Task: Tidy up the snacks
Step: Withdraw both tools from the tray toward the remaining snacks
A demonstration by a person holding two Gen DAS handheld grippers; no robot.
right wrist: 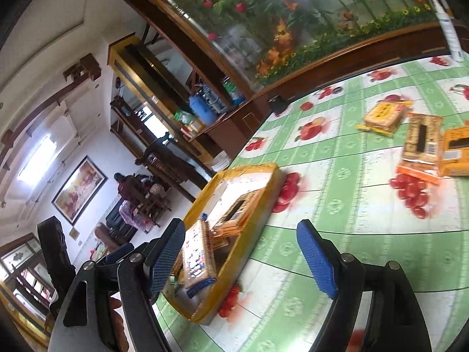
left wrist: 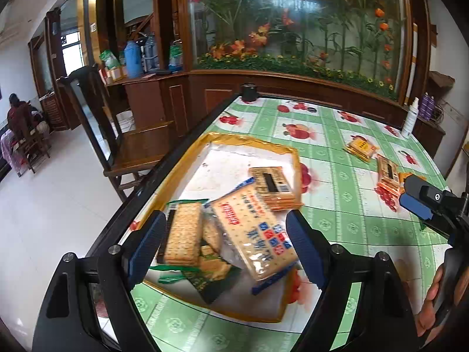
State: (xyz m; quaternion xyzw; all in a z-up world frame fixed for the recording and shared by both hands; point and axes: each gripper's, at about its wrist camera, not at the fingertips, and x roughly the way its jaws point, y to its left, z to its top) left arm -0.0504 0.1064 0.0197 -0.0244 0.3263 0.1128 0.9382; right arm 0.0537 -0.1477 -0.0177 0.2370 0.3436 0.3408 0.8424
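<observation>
Three cracker packs [right wrist: 422, 146] at upper right of the right wrist view, loose on tablecloth [right wrist: 337, 205] — well apart from yellow tray [left wrist: 288, 158] at frame centre. Light, crinkly, slippery film over brittle biscuits — best pinched across long edges, gently. Left gripper [left wrist: 225, 252] spread wide over tray, empty; right gripper [right wrist: 243, 256] likewise agape, grasping nothing.

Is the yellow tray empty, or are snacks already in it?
Not empty. The tray holds several cracker packs; three more packs lie outside it on the table.
</observation>
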